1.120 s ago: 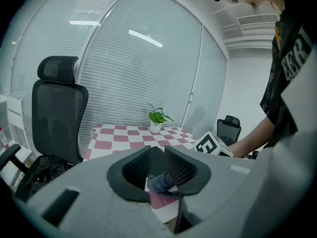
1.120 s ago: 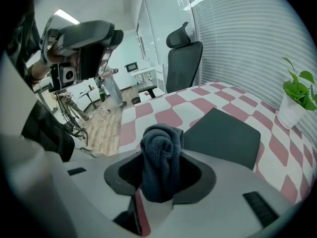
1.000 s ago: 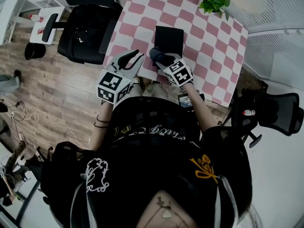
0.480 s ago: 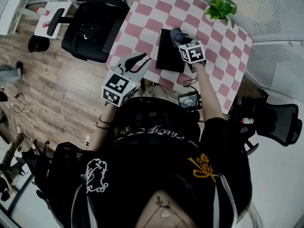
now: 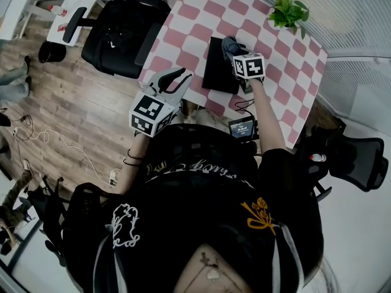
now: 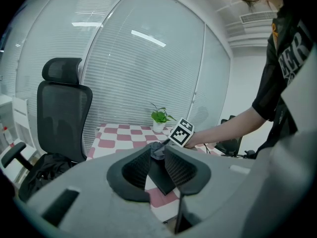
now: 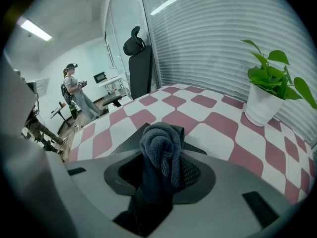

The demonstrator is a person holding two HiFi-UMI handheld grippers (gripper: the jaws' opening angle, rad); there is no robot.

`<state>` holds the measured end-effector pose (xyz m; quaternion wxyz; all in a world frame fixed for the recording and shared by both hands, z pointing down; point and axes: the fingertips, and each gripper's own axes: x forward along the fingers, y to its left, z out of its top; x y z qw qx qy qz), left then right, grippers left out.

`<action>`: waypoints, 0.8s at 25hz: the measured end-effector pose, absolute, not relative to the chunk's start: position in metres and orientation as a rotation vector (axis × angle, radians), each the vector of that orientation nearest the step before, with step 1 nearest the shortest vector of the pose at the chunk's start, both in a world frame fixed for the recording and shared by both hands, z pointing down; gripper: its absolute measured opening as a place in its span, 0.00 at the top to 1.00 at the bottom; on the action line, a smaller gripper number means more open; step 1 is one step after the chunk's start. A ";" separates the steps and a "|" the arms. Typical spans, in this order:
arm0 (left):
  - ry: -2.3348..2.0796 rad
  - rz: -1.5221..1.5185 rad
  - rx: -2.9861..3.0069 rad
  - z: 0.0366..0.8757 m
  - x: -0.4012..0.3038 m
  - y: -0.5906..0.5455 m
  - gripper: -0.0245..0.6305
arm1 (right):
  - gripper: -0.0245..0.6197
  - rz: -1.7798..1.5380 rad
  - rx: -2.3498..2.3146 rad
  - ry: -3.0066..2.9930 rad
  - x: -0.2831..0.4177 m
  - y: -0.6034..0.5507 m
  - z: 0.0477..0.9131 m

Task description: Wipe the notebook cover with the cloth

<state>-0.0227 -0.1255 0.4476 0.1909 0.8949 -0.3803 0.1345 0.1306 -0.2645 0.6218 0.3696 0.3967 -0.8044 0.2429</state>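
Right gripper (image 5: pixel 234 49) fingers clamped on bunched grey cloth (image 5: pixel 230 43), at the black notebook (image 5: pixel 217 72)'s far end, on the pink-checked surface (image 5: pixel 183 17), left gripper (image 5: pixel 177 76) fingers parted, empty, by the surface's near edge

Left gripper (image 5: pixel 173 78) parted, right gripper (image 5: pixel 233 49) clamped
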 end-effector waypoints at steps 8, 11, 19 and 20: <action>-1.040 0.367 2.525 0.448 -0.016 -0.131 0.84 | 0.75 0.611 0.952 -2.108 0.119 -0.219 0.620; -1.015 0.367 2.535 0.449 -0.012 -0.131 0.84 | 0.75 0.605 0.913 -2.117 0.116 -0.196 0.621; -0.944 0.378 2.563 0.451 0.000 -0.130 0.84 | 0.75 0.611 0.872 -2.130 0.111 -0.147 0.620; -0.934 0.381 2.567 0.452 0.001 -0.130 0.84 | 0.75 0.612 0.868 -2.132 0.110 -0.142 0.620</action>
